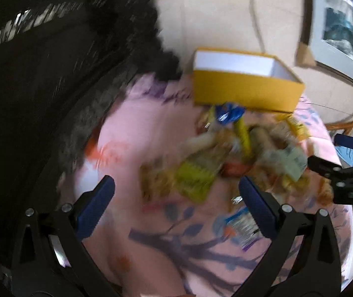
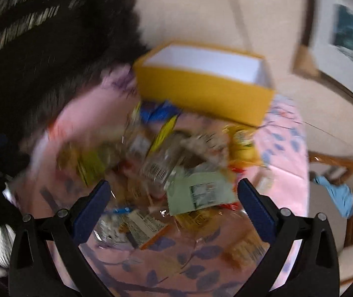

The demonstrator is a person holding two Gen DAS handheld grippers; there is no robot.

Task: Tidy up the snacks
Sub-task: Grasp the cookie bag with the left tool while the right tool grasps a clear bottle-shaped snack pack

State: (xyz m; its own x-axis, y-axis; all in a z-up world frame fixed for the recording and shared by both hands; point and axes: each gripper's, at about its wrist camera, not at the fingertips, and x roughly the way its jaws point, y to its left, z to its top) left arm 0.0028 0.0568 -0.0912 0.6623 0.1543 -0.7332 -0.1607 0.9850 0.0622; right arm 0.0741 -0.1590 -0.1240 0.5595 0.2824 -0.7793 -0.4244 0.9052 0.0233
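A pink cloth (image 2: 287, 148) covered the table; at its far edge stood an open yellow box (image 2: 206, 91), apparently empty. Near of it lay the snacks (image 2: 166, 163), a loose heap of packets. Both the left gripper (image 1: 176, 195) and right gripper (image 2: 174, 195) hung over the heap with jaws wide apart, holding nothing. Best practice, judging from this: take one top packet, such as the green one (image 2: 201, 193), by its edge, then lift clear.

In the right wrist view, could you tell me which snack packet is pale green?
The flat pale green packet with a white label, lying nearest the camera; its neighbours are yellow, orange or clear.
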